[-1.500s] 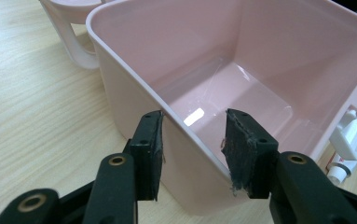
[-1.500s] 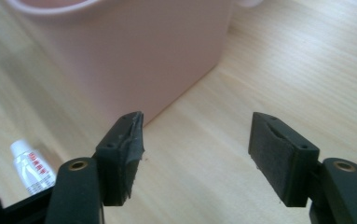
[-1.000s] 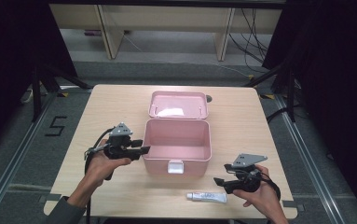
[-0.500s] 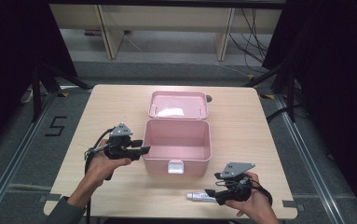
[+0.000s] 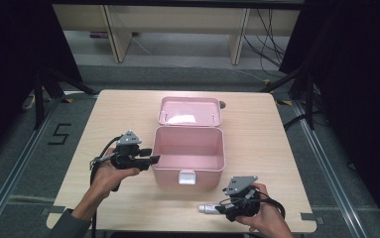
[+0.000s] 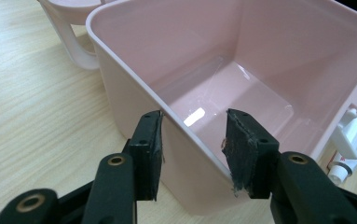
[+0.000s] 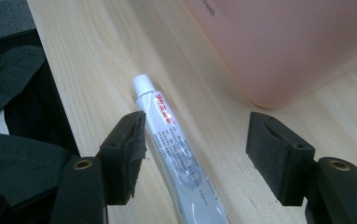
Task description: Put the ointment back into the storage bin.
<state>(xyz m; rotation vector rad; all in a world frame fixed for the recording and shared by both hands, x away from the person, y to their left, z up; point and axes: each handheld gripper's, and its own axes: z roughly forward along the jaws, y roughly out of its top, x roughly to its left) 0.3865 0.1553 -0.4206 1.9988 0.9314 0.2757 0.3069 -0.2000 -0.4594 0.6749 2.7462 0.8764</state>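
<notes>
Straddling box wall (image 6: pixel 176 154): left tool (image 6: pixel 192 154), pads apart | right tool (image 7: pixel 192 158) closing (unclamped) around tube (image 7: pixel 176 154)

My high view looks forward and down over the whole desk (image 5: pixel 108 114) from the near side. My left gripper view sits close against the pink box (image 6: pixel 241 70) wall; my right gripper view hovers low over the tube (image 7: pixel 176 154) (both views share that box).

The right gripper (image 5: pixel 223 210) now sits lower and further left along the table's near edge, its closing jaws straddling the tube (image 7: pixel 174 148) without pressing it.
</notes>
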